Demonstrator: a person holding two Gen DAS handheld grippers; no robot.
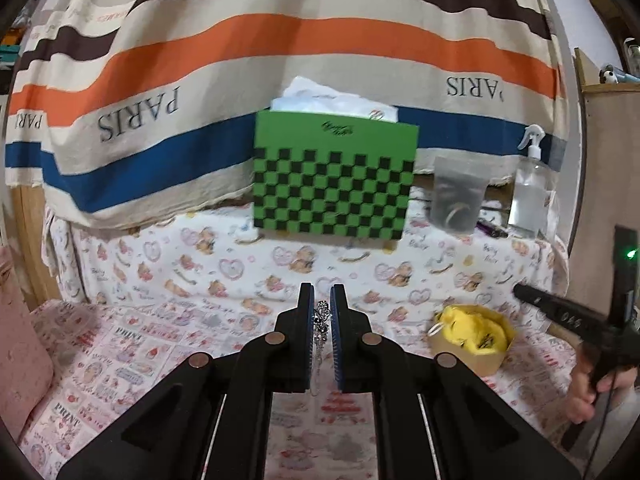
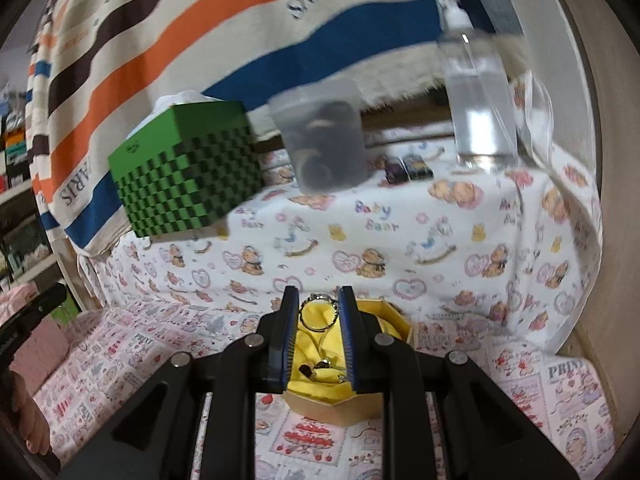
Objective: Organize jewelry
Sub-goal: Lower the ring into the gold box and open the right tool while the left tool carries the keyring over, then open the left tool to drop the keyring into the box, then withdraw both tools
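Silver ring [image 2: 319, 314] pinched between right claw [image 2: 319, 312] fingers.

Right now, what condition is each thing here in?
left hand-held gripper: shut on a sparkly silver chain
right hand-held gripper: shut on a ring
yellow-lined box: open
spray bottle: upright
green checkered box: open-topped, white paper inside

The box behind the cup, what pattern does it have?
The box is green with a black checkerboard pattern; the left wrist view shows it best.

The box [image 1: 472, 346] lies right of the left tool [image 1: 322, 320], before the cup [image 1: 458, 196].
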